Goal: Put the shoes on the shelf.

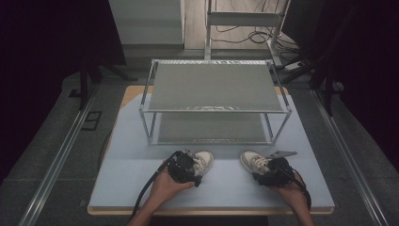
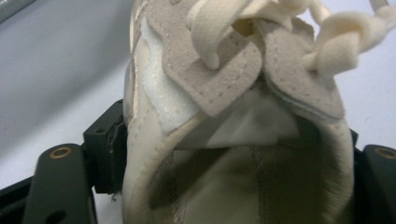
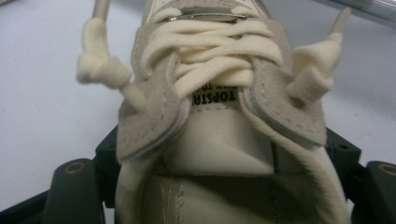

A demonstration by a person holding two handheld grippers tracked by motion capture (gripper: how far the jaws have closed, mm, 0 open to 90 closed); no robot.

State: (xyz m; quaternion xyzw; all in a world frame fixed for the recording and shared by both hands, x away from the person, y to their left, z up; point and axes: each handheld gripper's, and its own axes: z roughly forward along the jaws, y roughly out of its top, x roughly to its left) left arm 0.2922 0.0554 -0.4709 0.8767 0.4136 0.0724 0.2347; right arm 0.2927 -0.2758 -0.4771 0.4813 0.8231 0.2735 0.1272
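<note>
Both grippers, left [image 1: 185,168] and right [image 1: 271,172], clamp a cream shoe [image 1: 203,160] heel; soft collars could slip free when lifted.

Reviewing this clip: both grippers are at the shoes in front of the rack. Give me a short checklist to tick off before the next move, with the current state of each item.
1. Left gripper has the left shoe between its jaws at the heel: ok.
2. Right gripper has the right shoe between its jaws at the heel: ok.
3. Firmness of either grip: cannot tell.
4. Top shelf of the rack free of items: ok.
5. Lower shelf free of items: ok, as far as visible.
6. Loose laces clear of the jaws: ok in the right gripper view; cannot tell in the left gripper view.
</note>
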